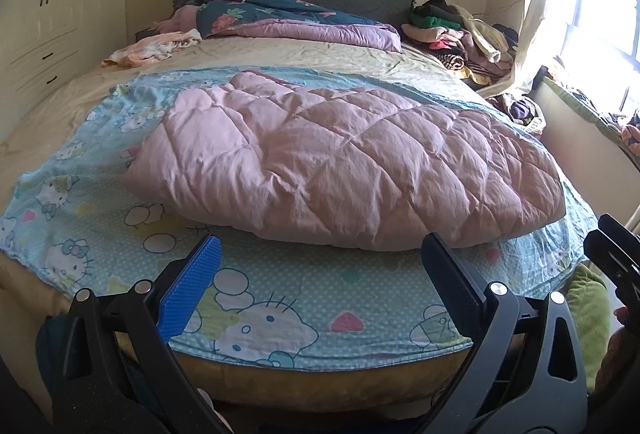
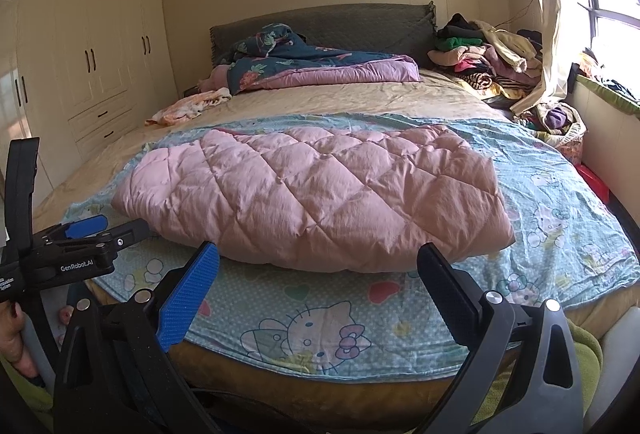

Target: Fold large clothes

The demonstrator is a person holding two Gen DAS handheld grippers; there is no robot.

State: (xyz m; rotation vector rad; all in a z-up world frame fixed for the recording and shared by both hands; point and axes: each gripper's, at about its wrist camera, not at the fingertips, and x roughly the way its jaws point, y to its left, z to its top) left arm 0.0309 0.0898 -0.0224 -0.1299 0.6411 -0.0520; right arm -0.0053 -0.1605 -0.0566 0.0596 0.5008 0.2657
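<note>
- At the foot of the bed (image 1: 36, 122), we hold the left gripper (image 1: 320, 274) and the right gripper (image 2: 318, 276) side by side, both short of the mattress edge and touching nothing.
- Both sets of jaws stand spread wide and empty, which we judge is readiness for pinching cloth rather than carrying it.
- Our target, the pink quilted blanket (image 2: 312, 190), lies across the near half of the bed on a cartoon-print sheet (image 2: 560, 202); it looks doubled over, with a puffy rounded edge facing us.
- That near edge sits just beyond both grippers, so we judge the next fold starts from the 2 near ends, 1 for each gripper.
- We keep the grippers apart, likely so each can take its own end and lift the thick padding evenly.
- The sheet underneath probably serves as a flat work surface; grabbing it along with the blanket is a risk.
- A dark floral quilt (image 1: 256, 14) by the headboard and a clothes pile (image 2: 484, 62) near the window lie well apart from our work.
</note>
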